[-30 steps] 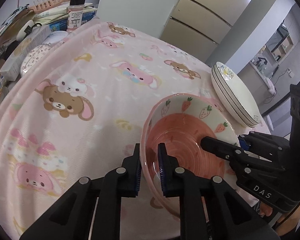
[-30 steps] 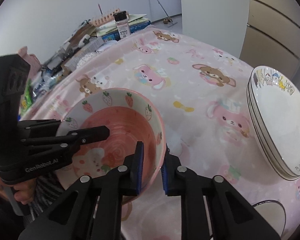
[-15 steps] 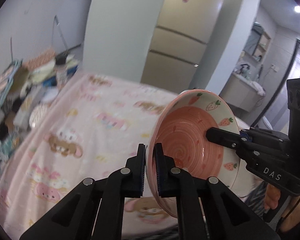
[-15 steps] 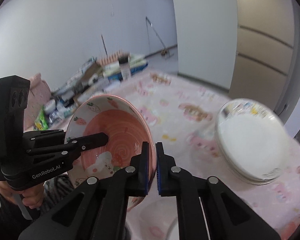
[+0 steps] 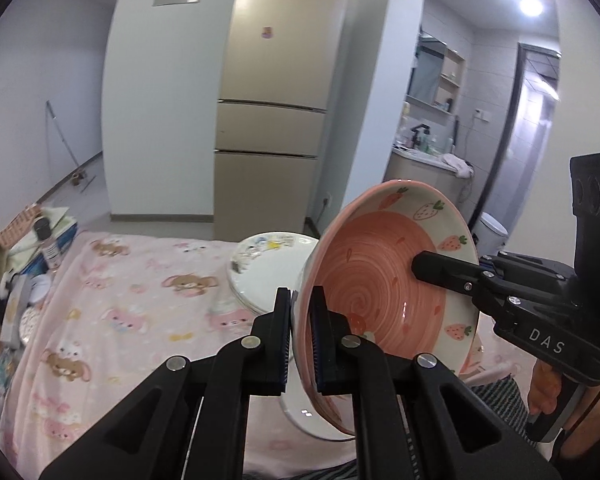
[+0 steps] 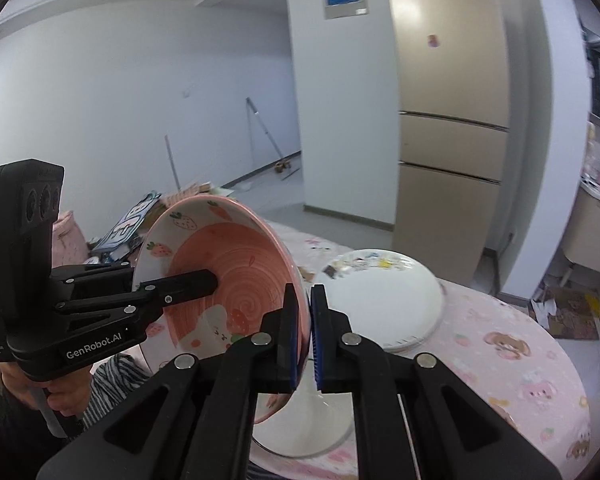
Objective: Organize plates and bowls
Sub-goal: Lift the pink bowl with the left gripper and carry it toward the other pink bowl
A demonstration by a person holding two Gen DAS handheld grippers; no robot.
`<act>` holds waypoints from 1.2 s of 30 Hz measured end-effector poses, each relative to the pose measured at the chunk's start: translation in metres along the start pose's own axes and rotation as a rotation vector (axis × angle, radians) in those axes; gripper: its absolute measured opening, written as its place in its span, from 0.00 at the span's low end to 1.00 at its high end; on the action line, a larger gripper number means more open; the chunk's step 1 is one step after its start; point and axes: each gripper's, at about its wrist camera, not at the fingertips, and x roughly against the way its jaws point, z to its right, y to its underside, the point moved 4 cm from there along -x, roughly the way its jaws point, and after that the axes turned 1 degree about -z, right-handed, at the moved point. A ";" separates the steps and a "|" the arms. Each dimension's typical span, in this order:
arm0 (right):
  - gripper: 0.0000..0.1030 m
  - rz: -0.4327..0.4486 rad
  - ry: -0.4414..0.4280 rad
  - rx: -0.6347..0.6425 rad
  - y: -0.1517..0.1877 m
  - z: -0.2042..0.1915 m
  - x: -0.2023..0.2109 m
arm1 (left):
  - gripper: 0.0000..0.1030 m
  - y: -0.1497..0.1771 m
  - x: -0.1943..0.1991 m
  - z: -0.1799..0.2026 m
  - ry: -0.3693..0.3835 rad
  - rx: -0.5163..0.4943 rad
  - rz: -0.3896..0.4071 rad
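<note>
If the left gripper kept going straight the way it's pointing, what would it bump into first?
Likely the stack of white plates on the pink cartoon tablecloth. The left gripper, shut on the pink strawberry bowl's rim, aims there; depth is unclear.

Stacked white plates point(image 5: 272, 268) occupy the tablecloth point(image 5: 112, 312) directly ahead.

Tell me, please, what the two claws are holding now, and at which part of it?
Both hold the pink strawberry bowl off the table, by its rim: the left claw pinches one side and the right claw the opposite side.
</note>
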 end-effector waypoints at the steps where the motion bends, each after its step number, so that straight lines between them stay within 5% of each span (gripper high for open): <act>1: 0.06 0.004 -0.004 -0.020 0.004 0.005 0.002 | 0.10 0.001 -0.003 0.005 0.001 -0.011 -0.003; 19: 0.06 -0.068 -0.066 -0.155 0.069 0.033 -0.041 | 0.10 0.065 -0.058 -0.004 -0.023 -0.012 -0.135; 36: 0.05 -0.144 -0.033 -0.162 0.099 0.038 -0.072 | 0.10 0.087 -0.094 -0.011 -0.055 -0.032 -0.213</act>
